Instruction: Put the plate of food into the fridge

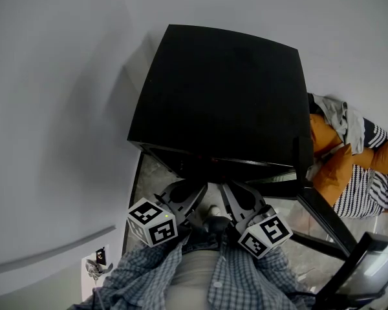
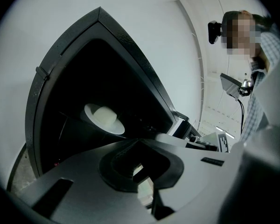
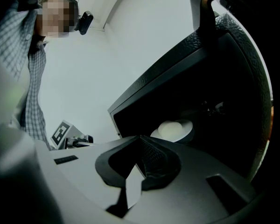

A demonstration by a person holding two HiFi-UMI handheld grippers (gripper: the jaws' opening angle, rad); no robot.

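A black fridge point(image 1: 220, 95) stands against the white wall, seen from above. In the left gripper view, a white plate point(image 2: 104, 118) with a pale mound of food sits deep in the dark fridge point(image 2: 84, 69). The same plate point(image 3: 173, 129) shows in the right gripper view, inside the fridge point(image 3: 224, 69). My left gripper point(image 1: 181, 202) point(image 2: 140, 164) and right gripper point(image 1: 242, 202) point(image 3: 140, 164) hang side by side, low in front of the fridge opening and close to my body. Both sets of jaws are pressed together with nothing between them and are well clear of the plate.
The fridge door point(image 1: 323, 215) stands swung open at the right. Orange and striped fabrics point(image 1: 349, 166) lie heaped on the floor beyond it. A wall socket point(image 1: 98, 258) sits low on the left wall. Speckled floor point(image 1: 149, 179) shows beside the fridge base.
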